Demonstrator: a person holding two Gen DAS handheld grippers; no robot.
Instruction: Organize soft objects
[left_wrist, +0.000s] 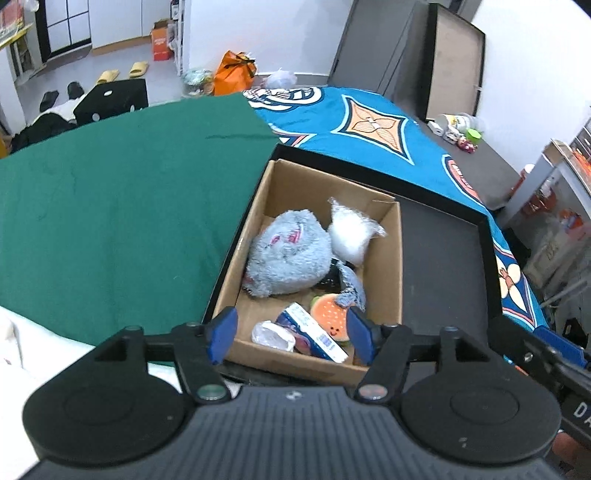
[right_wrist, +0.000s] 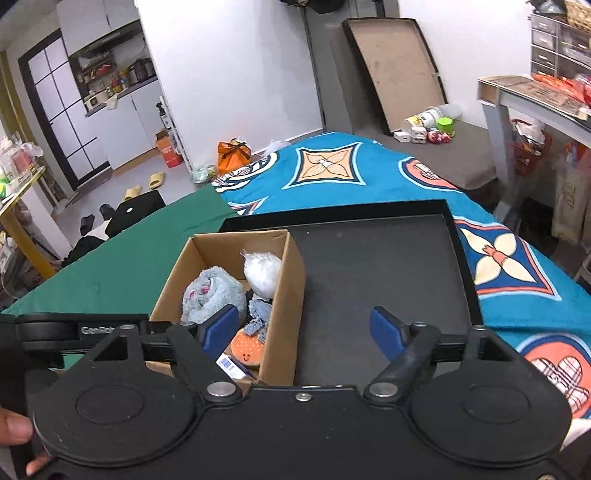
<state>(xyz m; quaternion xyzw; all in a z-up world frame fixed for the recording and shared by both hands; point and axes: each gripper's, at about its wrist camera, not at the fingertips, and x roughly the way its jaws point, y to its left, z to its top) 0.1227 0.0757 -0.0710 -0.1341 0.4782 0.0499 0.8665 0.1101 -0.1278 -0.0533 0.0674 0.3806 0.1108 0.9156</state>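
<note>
A cardboard box (left_wrist: 388, 266) (right_wrist: 288, 295) stands in the left part of a black tray (left_wrist: 443, 266) (right_wrist: 369, 266). Inside lie a grey-blue plush (left_wrist: 288, 254) (right_wrist: 210, 291), a white stuffing bag (left_wrist: 351, 236) (right_wrist: 262, 273), a grey fabric piece (left_wrist: 351, 288) (right_wrist: 258, 314), an orange smiling plush (left_wrist: 328, 319) (right_wrist: 245, 347), a blue-white packet (left_wrist: 314, 332) (right_wrist: 231, 365) and crumpled plastic (left_wrist: 271, 334). My left gripper (left_wrist: 291, 332) hangs open above the box's near end, pressing on nothing. My right gripper (right_wrist: 303, 328) is open over the box's right wall and the bare tray.
The tray rests on a bed with a green cloth (left_wrist: 110, 203) to the left and a blue patterned cloth (left_wrist: 369, 122) behind and to the right. A tray lid (right_wrist: 399, 70) leans on the far wall, with small toys (right_wrist: 428, 125) below it.
</note>
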